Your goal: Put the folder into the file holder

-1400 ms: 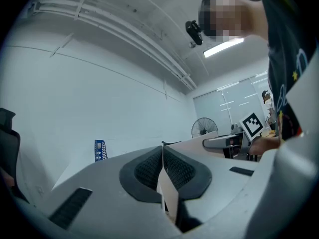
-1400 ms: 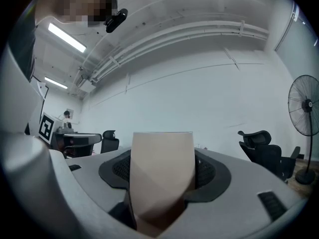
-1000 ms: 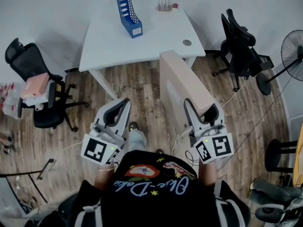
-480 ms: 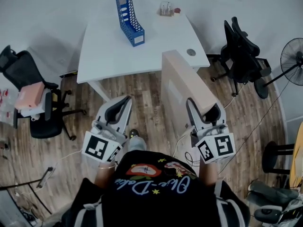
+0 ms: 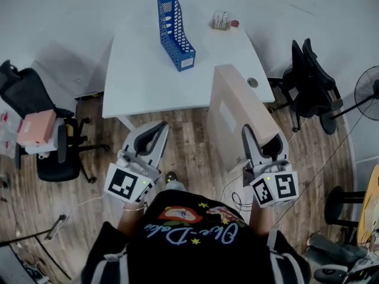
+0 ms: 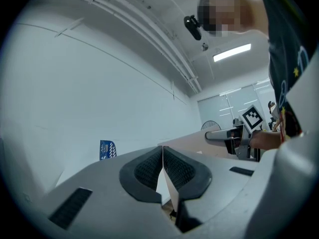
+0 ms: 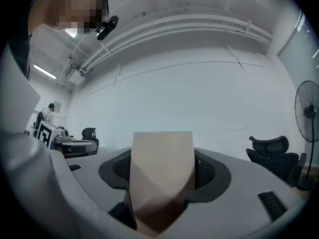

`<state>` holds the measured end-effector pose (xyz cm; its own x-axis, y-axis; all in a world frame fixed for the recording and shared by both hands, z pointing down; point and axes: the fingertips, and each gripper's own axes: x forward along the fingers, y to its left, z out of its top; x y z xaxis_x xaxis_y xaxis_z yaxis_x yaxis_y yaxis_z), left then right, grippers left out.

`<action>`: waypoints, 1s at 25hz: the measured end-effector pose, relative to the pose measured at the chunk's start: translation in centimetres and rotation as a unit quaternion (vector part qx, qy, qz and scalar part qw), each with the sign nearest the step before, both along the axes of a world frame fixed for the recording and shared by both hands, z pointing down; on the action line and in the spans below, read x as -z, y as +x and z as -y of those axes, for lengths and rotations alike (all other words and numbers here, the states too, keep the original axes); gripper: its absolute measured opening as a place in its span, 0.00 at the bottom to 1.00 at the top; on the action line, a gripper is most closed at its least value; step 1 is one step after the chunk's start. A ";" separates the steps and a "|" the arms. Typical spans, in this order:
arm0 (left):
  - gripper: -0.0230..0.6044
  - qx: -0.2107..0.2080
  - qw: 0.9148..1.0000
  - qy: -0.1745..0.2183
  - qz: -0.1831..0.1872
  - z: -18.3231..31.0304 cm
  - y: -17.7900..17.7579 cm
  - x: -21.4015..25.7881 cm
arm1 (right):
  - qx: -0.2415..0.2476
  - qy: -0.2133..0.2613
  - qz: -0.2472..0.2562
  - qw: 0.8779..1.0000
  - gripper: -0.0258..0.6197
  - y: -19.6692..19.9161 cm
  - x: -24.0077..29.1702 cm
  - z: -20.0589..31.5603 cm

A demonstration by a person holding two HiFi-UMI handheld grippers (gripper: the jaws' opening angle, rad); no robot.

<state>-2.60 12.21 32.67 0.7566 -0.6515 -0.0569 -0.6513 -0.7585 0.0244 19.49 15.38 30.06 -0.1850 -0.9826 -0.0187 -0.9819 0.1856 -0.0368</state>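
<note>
Wooden floor (image 5: 177, 117) lies below me, with the blue file holder (image 5: 176, 33) on a white desk (image 5: 148, 70) ahead. My right gripper (image 5: 261, 148) pinches the beige folder (image 5: 237, 114) at its near edge; my left gripper (image 6: 162, 166) is closed on nothing. I judge the folder light and stiff, though it may lever in an edge grip.

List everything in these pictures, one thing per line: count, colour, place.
table: one, white, middle of the room
file holder: one, blue, upright on the far part of the table
small item: one, pale, at the table's far edge; too small to tell what it is
folder: one, beige, on edge in the right tongs, by the table's right corner
chairs: two, black, one left of the table, one right of it
pink box: one, on the left chair
fan: one, black, far right
floor: brown wood
left tongs: one, grey, shut, empty
right tongs: one, grey, shut on the folder
</note>
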 end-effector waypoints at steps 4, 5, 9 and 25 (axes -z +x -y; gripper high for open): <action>0.04 -0.004 1.000 -0.003 0.000 3.0 -1.7 -0.2 | -0.012 0.002 0.001 1.000 0.47 -1.2 0.3 2.7; 0.04 -0.005 1.000 -0.003 -0.002 3.8 -2.1 -0.2 | -0.016 0.003 0.000 1.000 0.47 -1.4 0.4 3.4; 0.04 -0.009 1.000 0.000 -0.006 6.8 -3.7 -0.4 | -0.031 0.007 -0.003 0.999 0.47 -2.3 0.6 5.8; 0.04 -0.019 1.000 -0.008 0.008 13.2 -4.8 -1.8 | -0.056 0.026 -0.002 0.998 0.47 -1.3 1.9 11.6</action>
<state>-7.41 -0.95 34.44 0.7821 -0.6222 -0.0336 -0.6217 -0.7828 0.0265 18.14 3.82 28.14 -0.0743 -0.9949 -0.0687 -0.9968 0.0762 -0.0256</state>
